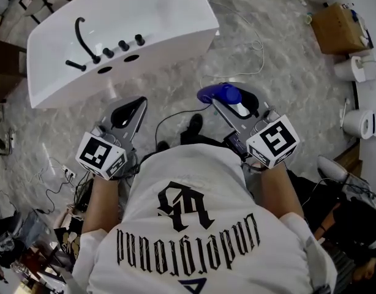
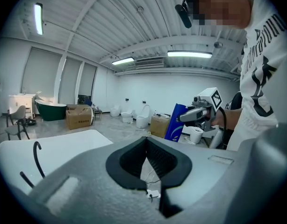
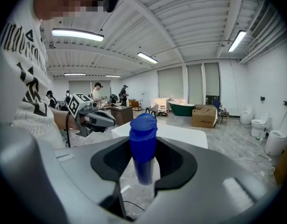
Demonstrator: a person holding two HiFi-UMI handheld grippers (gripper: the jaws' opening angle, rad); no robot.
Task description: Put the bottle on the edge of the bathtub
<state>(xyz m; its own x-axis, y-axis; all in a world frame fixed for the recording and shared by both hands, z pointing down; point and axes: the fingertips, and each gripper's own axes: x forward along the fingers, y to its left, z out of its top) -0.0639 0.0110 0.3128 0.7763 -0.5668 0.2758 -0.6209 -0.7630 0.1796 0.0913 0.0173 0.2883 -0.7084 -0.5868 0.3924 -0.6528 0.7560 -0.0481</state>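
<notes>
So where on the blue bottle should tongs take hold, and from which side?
Mid-body, from the side, as the right tongs hold it now: the bottle stands upright, its straight walls fit between the jaws, and the rounded cap sits clear above.

Both arms reach forward from the body with elbows bent, a gripper in each hand, side by side and a little apart. The left gripper (image 1: 136, 105) points ahead and slightly down. Its jaws meet at the tips with nothing between them. The left forearm (image 1: 102, 204) runs straight back from it, bare below the sleeve. The right gripper (image 1: 234, 100) angles a bit inward and downward, its jaws part-way apart and pressed on a blue bottle (image 1: 218, 94), whose cap rises above the pads. The right forearm (image 1: 275, 192) is bare too. The left cube (image 1: 101, 154) and right cube (image 1: 272, 141) sit just ahead of the wrists.
</notes>
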